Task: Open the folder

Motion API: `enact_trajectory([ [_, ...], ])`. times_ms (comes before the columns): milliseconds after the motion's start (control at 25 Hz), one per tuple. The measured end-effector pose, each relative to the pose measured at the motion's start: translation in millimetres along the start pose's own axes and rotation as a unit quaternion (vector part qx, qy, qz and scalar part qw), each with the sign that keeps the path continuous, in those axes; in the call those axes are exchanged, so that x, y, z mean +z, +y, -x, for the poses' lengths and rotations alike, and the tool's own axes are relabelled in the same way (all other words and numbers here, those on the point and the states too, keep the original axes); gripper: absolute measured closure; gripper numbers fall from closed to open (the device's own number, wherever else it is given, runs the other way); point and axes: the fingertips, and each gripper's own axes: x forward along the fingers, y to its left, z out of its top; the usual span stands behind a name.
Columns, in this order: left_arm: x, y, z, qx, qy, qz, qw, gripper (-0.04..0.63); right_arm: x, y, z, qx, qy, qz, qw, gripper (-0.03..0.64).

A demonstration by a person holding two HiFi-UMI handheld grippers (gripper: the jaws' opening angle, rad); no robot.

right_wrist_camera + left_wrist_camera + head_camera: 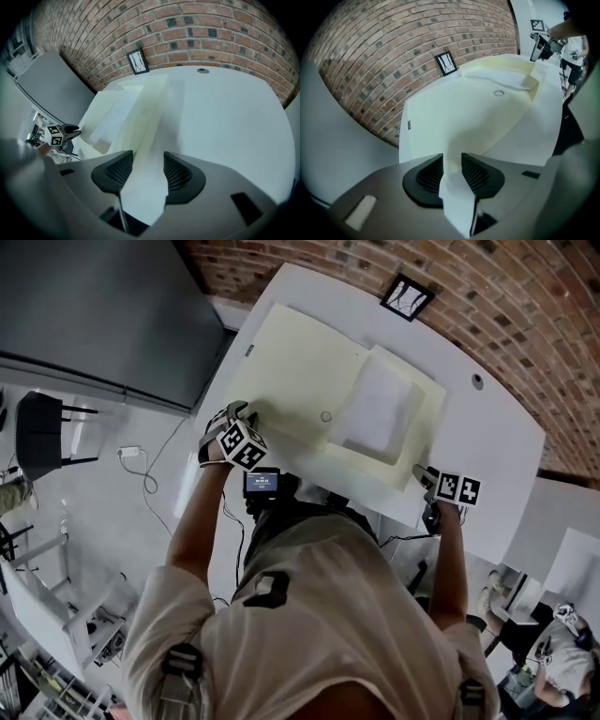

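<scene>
A pale yellow folder (300, 381) (478, 108) (122, 117) lies spread on the white table (497, 427), with a white sheet (380, 409) in its right half. My left gripper (242, 413) (452, 161) is at the folder's near left edge. A raised fold of the cover fills the narrow gap between its pads, and the jaws are shut on it. At the near right corner is my right gripper (424, 474) (148, 159). Its jaws stand apart, and the corner lies flat between and under them.
A small framed marker card (406, 296) (446, 63) (137, 61) lies at the table's far edge by the brick wall. A round hole (477, 382) (202, 71) is in the tabletop at the right. A small ring (326, 416) (499, 93) sits on the folder.
</scene>
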Motion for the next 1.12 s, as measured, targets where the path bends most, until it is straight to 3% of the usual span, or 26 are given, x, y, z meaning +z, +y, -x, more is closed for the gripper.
enact_trajectory([
  [240,-1.2,-11.0,-1.9,-0.004,-0.012,0.041,0.9991,0.591,0.3,0.2,-1.2,-0.002,-0.006,-0.005,1.0,0.423],
  [480,-1.3,-13.6,-4.0,-0.04,0.013,0.088,0.9953,0.591,-0.4,-1.0,1.0,-0.008,-0.016,-0.011,1.0,0.431],
  [760,-1.8,-11.7,-4.7,-0.048,0.016,0.101,0.9936,0.591,-1.2,-0.4,3.2,-0.025,-0.037,-0.021,0.999,0.431],
  [1120,-4.6,-18.3,0.5,-0.063,0.003,0.109,0.992,0.591,0.0,-1.0,10.0,-0.09,-0.084,0.001,0.992,0.449],
])
